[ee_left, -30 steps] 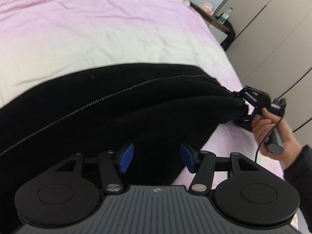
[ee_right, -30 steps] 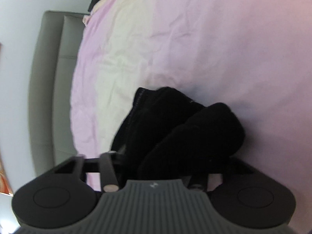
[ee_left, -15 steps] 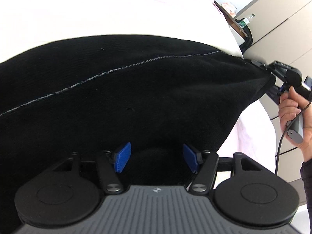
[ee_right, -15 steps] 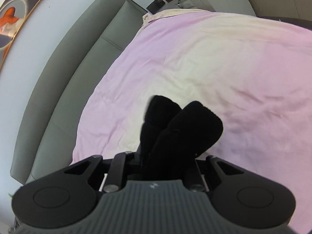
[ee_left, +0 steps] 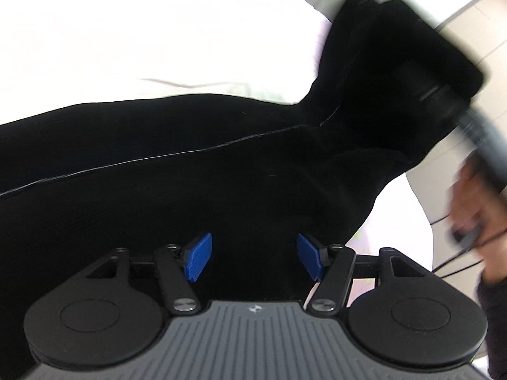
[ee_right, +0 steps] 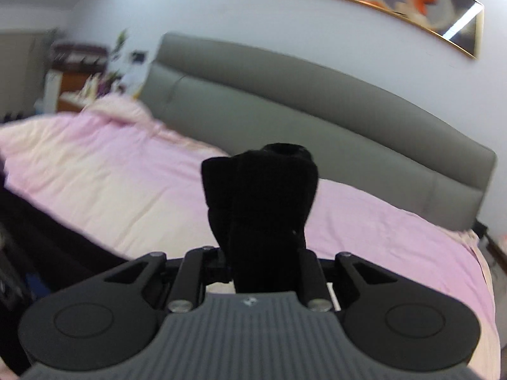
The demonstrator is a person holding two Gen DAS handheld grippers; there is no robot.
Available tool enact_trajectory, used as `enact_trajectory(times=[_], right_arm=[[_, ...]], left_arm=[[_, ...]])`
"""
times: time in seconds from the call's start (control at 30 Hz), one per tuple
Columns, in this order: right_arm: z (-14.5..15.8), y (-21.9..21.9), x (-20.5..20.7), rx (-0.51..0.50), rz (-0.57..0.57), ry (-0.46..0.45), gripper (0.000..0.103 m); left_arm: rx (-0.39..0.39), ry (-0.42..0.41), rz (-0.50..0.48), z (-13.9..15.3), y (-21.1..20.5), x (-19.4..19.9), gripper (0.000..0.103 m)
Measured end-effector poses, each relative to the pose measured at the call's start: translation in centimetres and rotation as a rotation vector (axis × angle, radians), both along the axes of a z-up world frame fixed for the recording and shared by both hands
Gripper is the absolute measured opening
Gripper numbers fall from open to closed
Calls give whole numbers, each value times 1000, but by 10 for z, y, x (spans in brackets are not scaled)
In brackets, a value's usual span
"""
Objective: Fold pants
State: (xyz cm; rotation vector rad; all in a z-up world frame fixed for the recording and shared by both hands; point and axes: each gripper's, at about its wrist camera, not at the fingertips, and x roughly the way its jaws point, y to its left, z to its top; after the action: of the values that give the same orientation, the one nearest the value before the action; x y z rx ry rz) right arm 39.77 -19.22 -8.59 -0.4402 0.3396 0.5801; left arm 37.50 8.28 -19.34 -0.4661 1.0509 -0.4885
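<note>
Since a second ago the right hand-held gripper [ee_right: 263,262] has swung up off the bed [ee_right: 104,190] and rolled over, so its camera now faces the grey headboard [ee_right: 317,120] instead of looking down at the sheet, and it has carried one end of the pants [ee_left: 196,171] up with it. Its jaws are closed on that bunched black end, which sticks out forward between them.

In the left wrist view the black fabric runs as a long band from the lower left, across the front of the left hand-held gripper [ee_left: 253,259], then climbs steeply to the upper right, where the blurred right hand-held gripper [ee_left: 424,72] holds it aloft. So the long axis of the pants lies crosswise to the left tool and slopes up toward the right one.

The left hand-held gripper stands open, its blue pads [ee_left: 198,258] apart with the cloth lying between and just ahead of them, but not pinched. It is the nearer tool to the low, resting part of the pants; the right one owns the raised end. A person's hand [ee_left: 475,209] shows at the right edge, blurred. My judgement is that the coming fold turns on the raised end travelling back along that long axis toward the part in front of the left tool.
</note>
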Motion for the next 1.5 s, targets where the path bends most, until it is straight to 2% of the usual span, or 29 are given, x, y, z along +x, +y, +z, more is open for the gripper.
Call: enact_trajectory(times=[0.1,0.2,0.27,0.3,0.33,0.37,0.4,0.43,0.5,0.53,0.57,0.6,0.63,0.7,0.8,0.87,0.97,1.1,1.17,1.3,1.37,1.5], right_arm=[[-75,60,-17,-227,101,53,17],[-137,87,-20,-432,123,74,27],[-143,89,-30,-493,109,40,28],[-137,84,-31,-485,108,57,34],[-128,78,-36,-469,119,90,48],[-118,69,-37,-449,144,111,57],[-107,59,-42,-426,170,114,74],[-95,44,-48,-386,208,128,84],[-68,17,-49,-270,273,216,81],[-57,5,-46,-220,262,251,75],[-47,-6,-40,-174,223,272,68],[-39,-16,-31,-134,165,285,53],[-33,-24,-21,-97,90,294,45],[-28,-40,2,-28,-64,293,42],[-42,-44,27,-63,-170,297,39],[-58,-44,34,-85,-200,332,39],[-90,-52,22,-127,-236,388,40],[-127,-56,12,-163,-230,363,41],[-131,-51,12,-168,-233,365,42],[-105,-53,7,-126,-253,375,44],[-95,-52,1,-117,-278,369,44],[-82,-41,-15,-124,-291,347,44]], left_arm=[[10,-6,21,5,25,-20,72],[36,-33,5,12,39,-34,72],[39,-54,-8,17,44,-37,72],[35,-63,-15,19,42,-37,72],[27,-69,-19,20,45,-33,72],[15,-77,-25,21,44,-30,72],[2,-83,-31,21,43,-27,72],[-10,-88,-35,21,39,-24,72],[-32,-102,-47,22,17,-19,72],[-45,-116,-50,26,1,-14,72],[-66,-138,-51,29,-9,-11,72],[-96,-162,-51,32,-16,-8,72],[-132,-180,-51,34,-22,-5,72],[-177,-193,-46,33,-32,3,74],[-117,-179,-69,23,-57,16,74],[-34,-159,-77,9,-75,23,74],[90,-105,-102,-18,-86,28,68],[123,-112,-146,-38,-81,20,67],[131,-103,-121,-33,-79,16,66],[146,-119,-101,0,-62,-6,67],[169,-136,-87,17,-42,-22,74],[203,-149,-23,45,10,-56,76]])
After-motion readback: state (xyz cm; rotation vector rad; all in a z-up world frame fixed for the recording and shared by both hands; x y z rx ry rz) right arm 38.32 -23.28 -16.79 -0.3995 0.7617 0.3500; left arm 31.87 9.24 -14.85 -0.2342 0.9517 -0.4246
